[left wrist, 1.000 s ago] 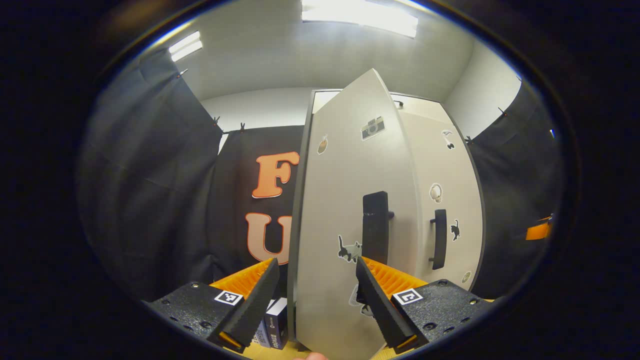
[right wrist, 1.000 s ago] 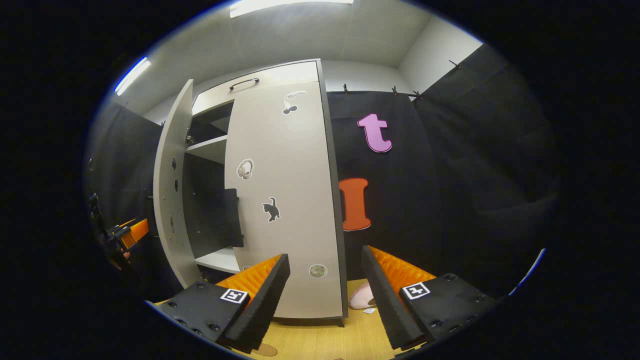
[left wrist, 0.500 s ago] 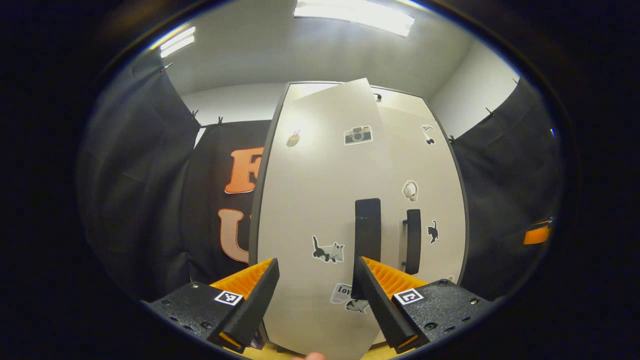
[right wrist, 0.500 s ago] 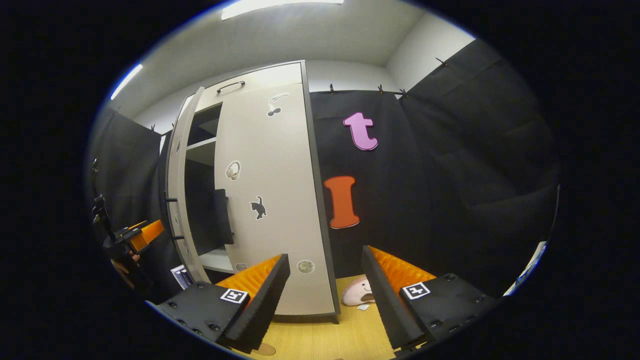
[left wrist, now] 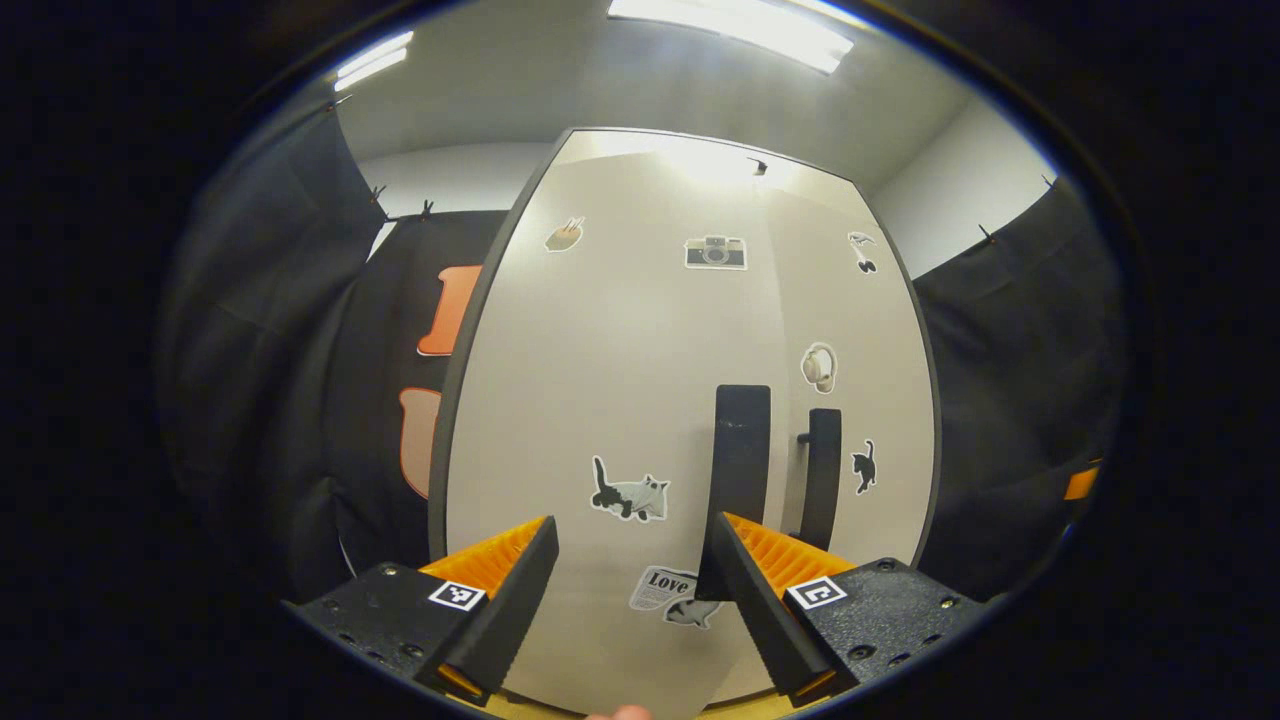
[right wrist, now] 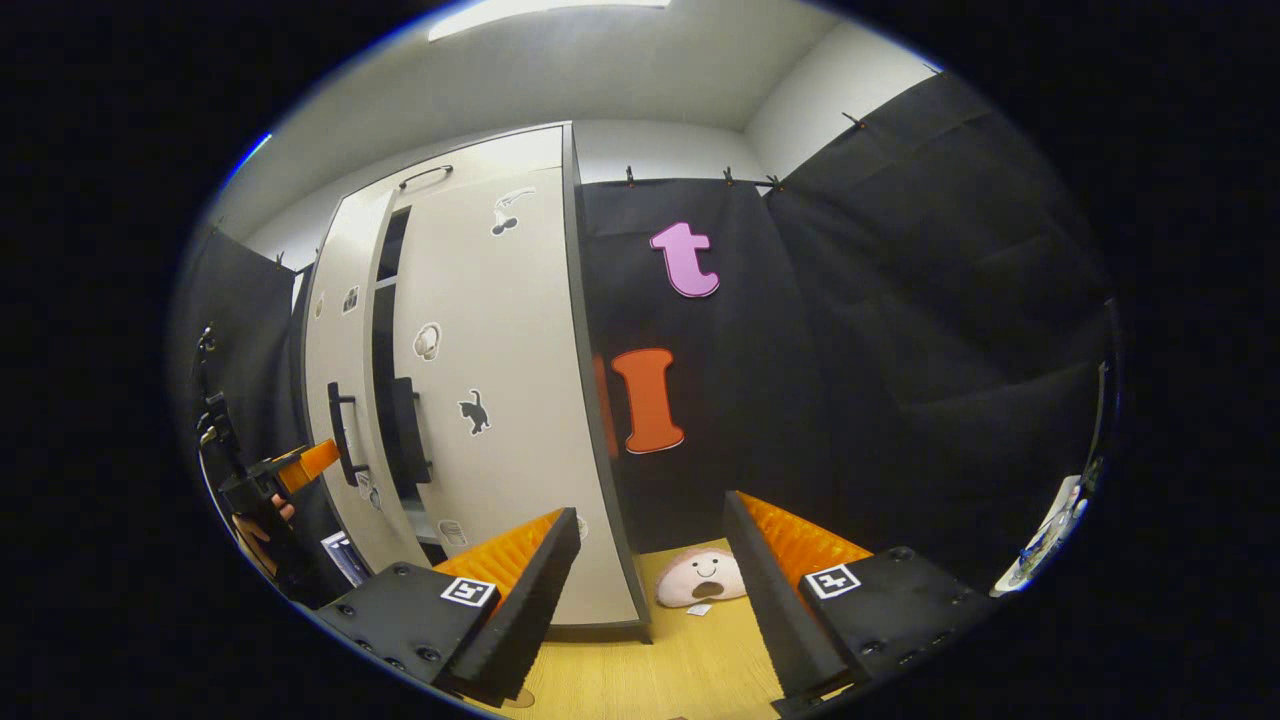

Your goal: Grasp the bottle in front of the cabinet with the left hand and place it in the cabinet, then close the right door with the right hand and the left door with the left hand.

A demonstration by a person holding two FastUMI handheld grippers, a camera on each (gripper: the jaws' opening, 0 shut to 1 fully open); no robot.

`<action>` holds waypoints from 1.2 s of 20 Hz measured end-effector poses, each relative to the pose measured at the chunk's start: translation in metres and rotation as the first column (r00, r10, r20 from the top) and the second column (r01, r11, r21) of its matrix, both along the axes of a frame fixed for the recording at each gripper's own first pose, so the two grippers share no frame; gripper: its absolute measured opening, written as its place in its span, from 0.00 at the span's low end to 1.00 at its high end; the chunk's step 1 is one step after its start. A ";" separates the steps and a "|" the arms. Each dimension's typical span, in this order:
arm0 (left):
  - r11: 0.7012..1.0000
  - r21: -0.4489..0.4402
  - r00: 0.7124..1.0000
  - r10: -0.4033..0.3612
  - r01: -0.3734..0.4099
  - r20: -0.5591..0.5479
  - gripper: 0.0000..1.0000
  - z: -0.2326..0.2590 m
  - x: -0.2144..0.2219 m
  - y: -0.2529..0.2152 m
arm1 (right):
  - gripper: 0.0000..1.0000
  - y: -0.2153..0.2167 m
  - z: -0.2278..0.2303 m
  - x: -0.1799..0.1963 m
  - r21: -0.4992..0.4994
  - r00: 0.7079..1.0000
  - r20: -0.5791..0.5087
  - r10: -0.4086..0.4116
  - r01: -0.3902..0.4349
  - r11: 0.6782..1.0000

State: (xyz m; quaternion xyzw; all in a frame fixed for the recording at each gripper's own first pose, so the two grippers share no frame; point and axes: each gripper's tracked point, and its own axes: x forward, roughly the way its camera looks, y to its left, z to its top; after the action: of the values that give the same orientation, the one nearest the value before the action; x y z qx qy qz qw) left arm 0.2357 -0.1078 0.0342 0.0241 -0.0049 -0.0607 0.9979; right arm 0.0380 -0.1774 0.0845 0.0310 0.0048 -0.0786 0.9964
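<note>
The pale cabinet has two sticker-covered doors. In the left gripper view its left door (left wrist: 600, 400) stands close ahead, almost flush with the right door (left wrist: 870, 330), their dark handles (left wrist: 742, 470) side by side. My left gripper (left wrist: 632, 615) is open, its fingers right before that door's lower face by the handle. In the right gripper view the right door (right wrist: 490, 350) is shut and the left door (right wrist: 340, 330) leaves a narrow dark gap (right wrist: 384, 330). The left gripper (right wrist: 300, 468) sits at that door's handle. My right gripper (right wrist: 650, 610) is open, back from the cabinet's right corner.
A pink plush toy (right wrist: 700, 578) lies on the wooden surface (right wrist: 680, 670) to the right of the cabinet's base. A small box (right wrist: 345, 555) stands by the cabinet's left foot. Black cloth walls enclose both sides.
The left door has swung from well open to nearly shut, with the left gripper following it in. The right gripper's view has turned to the right; the right door stays shut.
</note>
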 end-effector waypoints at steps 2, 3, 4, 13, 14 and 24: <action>1.000 0.007 1.000 0.001 -0.001 0.001 0.95 -0.004 0.007 -0.005 | 0.96 -0.008 -0.002 -0.001 -0.006 1.000 0.002 -0.019 0.019 1.000; 1.000 0.009 1.000 0.004 -0.004 0.001 0.94 -0.005 0.012 -0.008 | 0.96 -0.013 -0.003 0.000 -0.009 1.000 -0.004 -0.031 0.031 0.999; 1.000 0.010 1.000 0.009 -0.009 0.001 0.94 -0.006 0.016 -0.011 | 0.96 -0.016 -0.004 0.000 -0.010 0.999 -0.007 -0.036 0.036 0.999; 1.000 0.006 1.000 0.023 -0.023 -0.001 0.95 -0.017 0.032 -0.015 | 0.96 -0.024 -0.004 0.001 -0.003 0.999 -0.008 -0.040 0.040 0.999; 1.000 0.003 1.000 0.026 -0.026 -0.003 0.95 -0.017 0.031 -0.014 | 0.96 -0.023 -0.004 0.001 -0.002 0.999 -0.008 -0.037 0.037 0.999; 0.999 0.004 0.999 0.032 -0.033 0.026 0.95 0.020 -0.030 -0.004 | 0.96 0.007 -0.006 0.009 0.005 0.998 -0.007 0.060 -0.060 0.998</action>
State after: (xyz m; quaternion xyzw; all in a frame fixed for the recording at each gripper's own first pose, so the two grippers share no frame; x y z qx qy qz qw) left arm 0.2056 -0.1122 0.0540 0.0273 -0.0172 -0.0442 0.9985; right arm 0.0472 -0.1700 0.0788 0.0330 0.0094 -0.0487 0.9982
